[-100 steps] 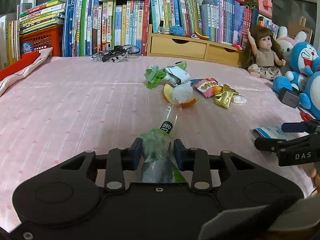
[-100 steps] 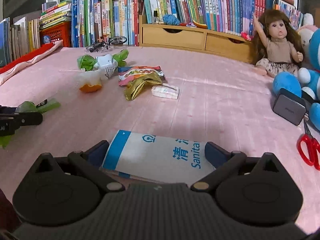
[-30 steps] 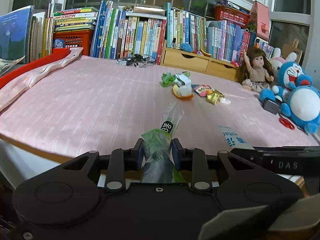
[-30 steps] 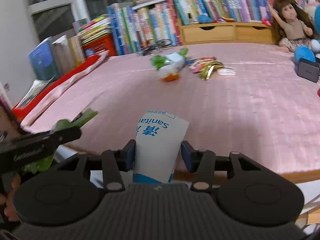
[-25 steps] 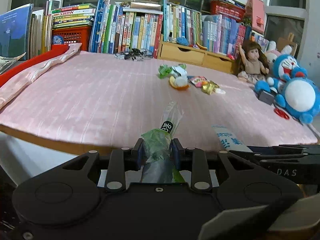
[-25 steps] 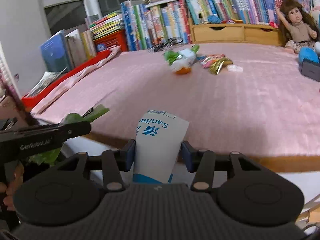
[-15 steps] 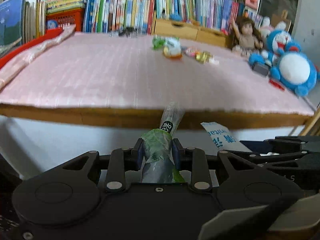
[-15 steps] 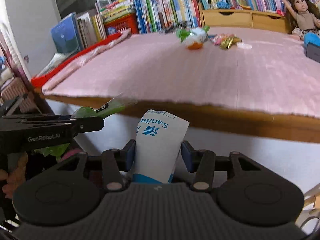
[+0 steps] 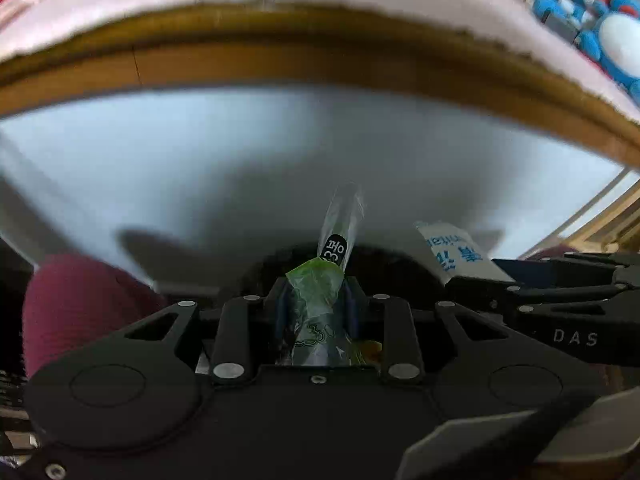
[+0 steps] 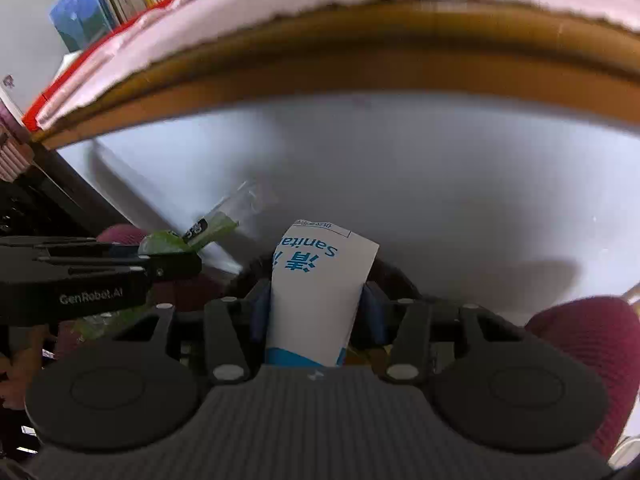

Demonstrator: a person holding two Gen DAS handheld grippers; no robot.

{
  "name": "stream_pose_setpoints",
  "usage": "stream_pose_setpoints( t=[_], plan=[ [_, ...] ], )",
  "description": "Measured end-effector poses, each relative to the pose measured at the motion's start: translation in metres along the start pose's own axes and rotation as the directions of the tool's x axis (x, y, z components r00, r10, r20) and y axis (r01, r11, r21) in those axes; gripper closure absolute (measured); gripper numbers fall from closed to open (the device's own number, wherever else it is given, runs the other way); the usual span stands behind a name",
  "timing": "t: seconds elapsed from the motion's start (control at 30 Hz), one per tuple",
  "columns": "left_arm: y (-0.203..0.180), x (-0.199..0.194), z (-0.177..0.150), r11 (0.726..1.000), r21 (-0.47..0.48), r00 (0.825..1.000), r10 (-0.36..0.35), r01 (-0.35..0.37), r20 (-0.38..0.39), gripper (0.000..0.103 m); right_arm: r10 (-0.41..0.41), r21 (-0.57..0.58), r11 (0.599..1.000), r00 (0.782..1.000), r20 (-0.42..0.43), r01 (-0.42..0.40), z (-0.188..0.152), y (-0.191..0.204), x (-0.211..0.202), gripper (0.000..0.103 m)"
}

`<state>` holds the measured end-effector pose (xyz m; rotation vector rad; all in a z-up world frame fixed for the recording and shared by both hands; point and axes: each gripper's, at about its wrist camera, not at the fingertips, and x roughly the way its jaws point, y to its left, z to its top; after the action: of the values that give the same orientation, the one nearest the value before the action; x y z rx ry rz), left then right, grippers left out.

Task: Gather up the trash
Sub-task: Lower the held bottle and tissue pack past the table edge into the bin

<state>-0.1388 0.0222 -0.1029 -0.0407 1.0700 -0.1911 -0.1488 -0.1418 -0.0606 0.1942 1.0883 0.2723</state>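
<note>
Wrappers clamped in both tools: the left gripper [image 9: 316, 300] is squeezed tight on the crumpled green wrapper [image 9: 320, 304], the right gripper [image 10: 316, 312] pinched on the white and blue sanitary packet [image 10: 320, 292], both pointing steeply down below the table edge [image 9: 320, 68] in front of a pale panel [image 9: 280, 152]. A dark opening [image 9: 384, 264] shows just beyond the tips, probably the bin, so best to get each piece squarely over it before letting go. Maroon-clad knees [image 10: 576, 344] sit close on either side, and the two tools nearly crowd each other, so releasing one at a time looks wiser
</note>
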Motion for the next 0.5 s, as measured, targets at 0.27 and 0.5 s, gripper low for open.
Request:
stream_pose_setpoints(
  t=[0.27, 0.5],
  plan=[
    [0.004, 0.042, -0.012, 1.000, 0.001, 0.992, 0.012, -0.012, -0.129, 0.076, -0.005, 0.049, 0.999, 0.996, -0.086, 0.010, -0.016, -0.011, 0.026, 0.050],
    [-0.001, 0.054, -0.010, 1.000, 0.003, 0.986, 0.009, -0.009, -0.165, 0.076, -0.006, 0.059, 0.998, 0.993, -0.116, 0.013, -0.019, -0.008, 0.033, 0.048]
  ],
)
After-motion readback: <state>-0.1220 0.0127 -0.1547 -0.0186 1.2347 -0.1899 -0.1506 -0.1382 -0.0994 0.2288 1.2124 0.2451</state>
